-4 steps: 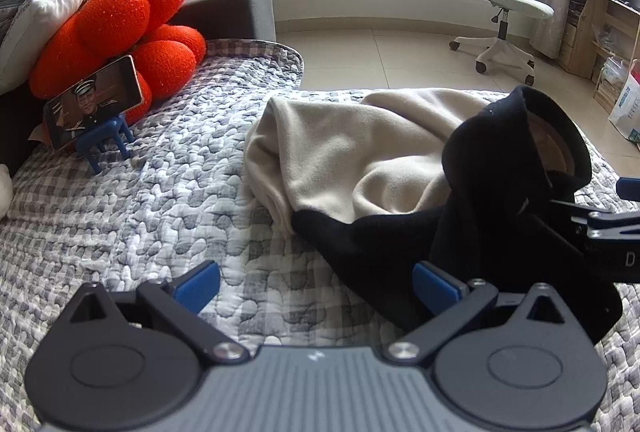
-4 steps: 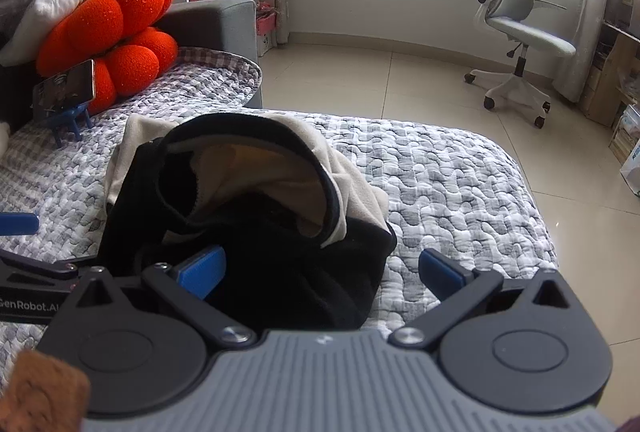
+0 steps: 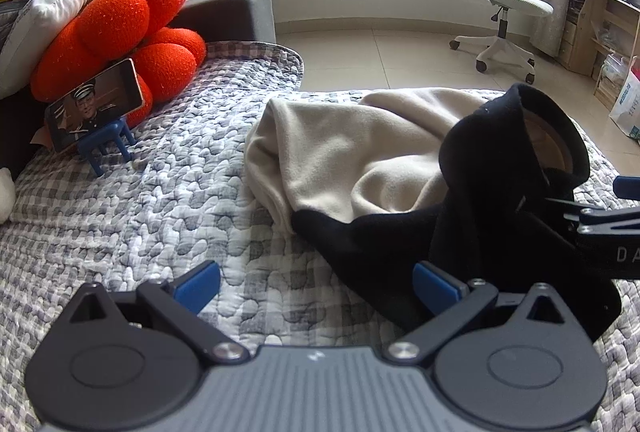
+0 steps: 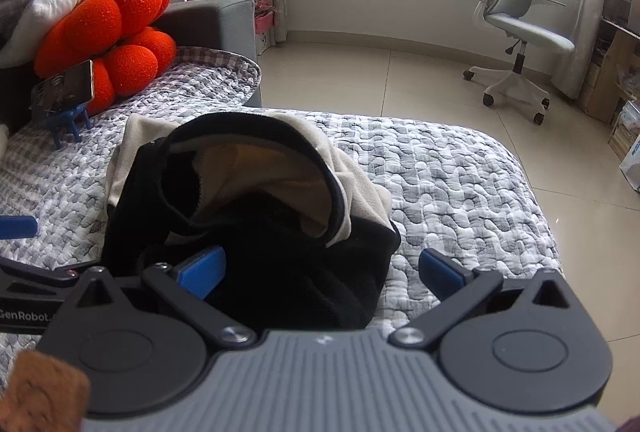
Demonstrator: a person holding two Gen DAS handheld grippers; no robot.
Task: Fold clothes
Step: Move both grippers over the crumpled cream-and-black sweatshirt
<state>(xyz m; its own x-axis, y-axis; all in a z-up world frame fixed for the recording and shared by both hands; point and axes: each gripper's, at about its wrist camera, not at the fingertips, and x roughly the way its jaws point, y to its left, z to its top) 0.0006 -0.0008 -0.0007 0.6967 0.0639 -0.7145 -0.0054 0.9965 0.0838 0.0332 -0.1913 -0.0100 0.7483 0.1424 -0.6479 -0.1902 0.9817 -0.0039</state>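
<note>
The bed (image 3: 168,199), spread with a grey-and-white quilted cover, carries the whole job. On it lies one crumpled garment (image 3: 360,167), cream fleece on one side and black on the other, heaped near the bed's middle with its black hood or collar standing up in a loop. Against the picture a tenth of a second back, nothing has visibly shifted: the heap keeps the same folds and both tools sit in the same spots. That suggests folding has not really begun and the cloth still needs to be spread flat first.

The left tool (image 3: 316,284) angles down toward the quilt, its blue pads spread wide. The right-hand pad lies against the black hem, the other over bare quilt, and nothing is pinched. The right tool (image 4: 320,272) is likewise fully spread, with the black cloth bunched between its pads and against the left-hand one, but not clamped.

Beyond, a phone (image 3: 96,103) leans on a small blue stand before an orange cushion (image 3: 132,27).
</note>
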